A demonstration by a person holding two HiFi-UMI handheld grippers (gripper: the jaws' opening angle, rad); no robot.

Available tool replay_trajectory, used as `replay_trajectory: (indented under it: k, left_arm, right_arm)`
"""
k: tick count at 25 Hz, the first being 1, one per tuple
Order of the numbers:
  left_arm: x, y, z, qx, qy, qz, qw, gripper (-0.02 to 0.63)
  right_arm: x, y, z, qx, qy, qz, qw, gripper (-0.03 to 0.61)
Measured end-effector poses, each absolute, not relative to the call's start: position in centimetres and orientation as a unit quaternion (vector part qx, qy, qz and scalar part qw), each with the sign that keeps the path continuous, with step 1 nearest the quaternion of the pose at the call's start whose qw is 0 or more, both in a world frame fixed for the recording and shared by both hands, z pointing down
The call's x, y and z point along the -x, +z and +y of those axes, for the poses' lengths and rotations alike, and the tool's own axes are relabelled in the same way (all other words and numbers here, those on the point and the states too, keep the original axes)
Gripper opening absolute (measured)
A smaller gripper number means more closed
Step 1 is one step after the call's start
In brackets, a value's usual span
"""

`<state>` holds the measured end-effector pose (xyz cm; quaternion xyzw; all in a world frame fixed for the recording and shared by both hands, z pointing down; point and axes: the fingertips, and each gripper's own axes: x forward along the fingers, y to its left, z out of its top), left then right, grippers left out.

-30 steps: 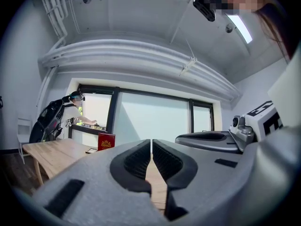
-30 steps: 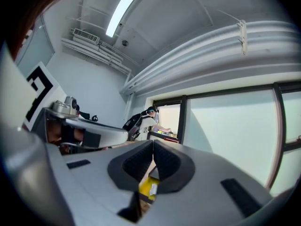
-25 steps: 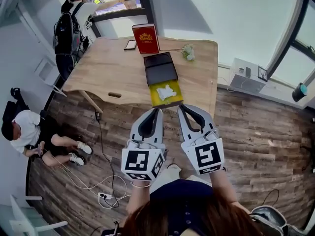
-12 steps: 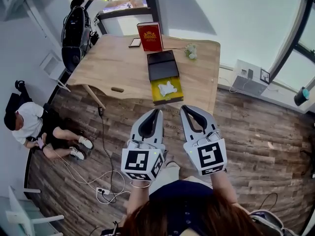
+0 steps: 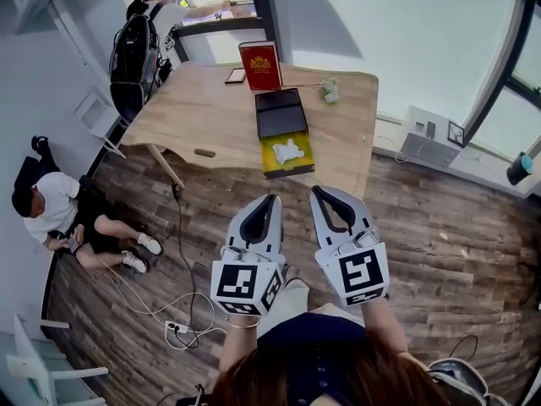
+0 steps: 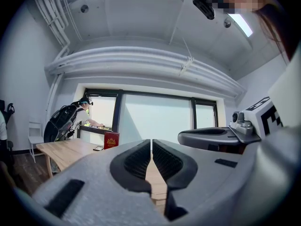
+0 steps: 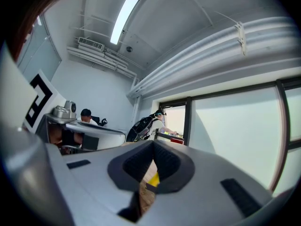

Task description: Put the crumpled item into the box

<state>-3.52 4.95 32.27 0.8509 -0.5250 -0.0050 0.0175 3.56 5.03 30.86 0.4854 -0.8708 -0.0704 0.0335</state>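
Hanging shut, empty: left tool (image 5: 271, 200), right tool (image 5: 316, 191); box (image 7: 154, 179) only a yellow sliver past right jaws.

- The box (image 5: 286, 168) sits on the bench (image 5: 211, 121), at its near edge.
- The crumpled item (image 5: 288, 150) lies in the box.
- The box's lid (image 5: 281, 113) lies open just behind it.
- A book (image 5: 259, 66) stands behind the lid, with a phone (image 5: 236, 75) just to its left.
- The left tongs (image 5: 270, 200) and right tongs (image 5: 318, 191) are side by side in front of the bench, over the floor (image 5: 439, 218).
- A person (image 5: 51, 214) sits on the floor, left of the bench.
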Motion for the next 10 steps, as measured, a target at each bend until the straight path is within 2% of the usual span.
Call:
replay_trajectory:
  k: [10]
  left_arm:
    - [3.2, 32.2, 6.5, -0.848, -0.004, -0.529, 0.019, 0.034]
  right_arm:
    - [-3.5, 30.6, 6.5, -0.474, -0.068, -0.877, 0.036, 0.025]
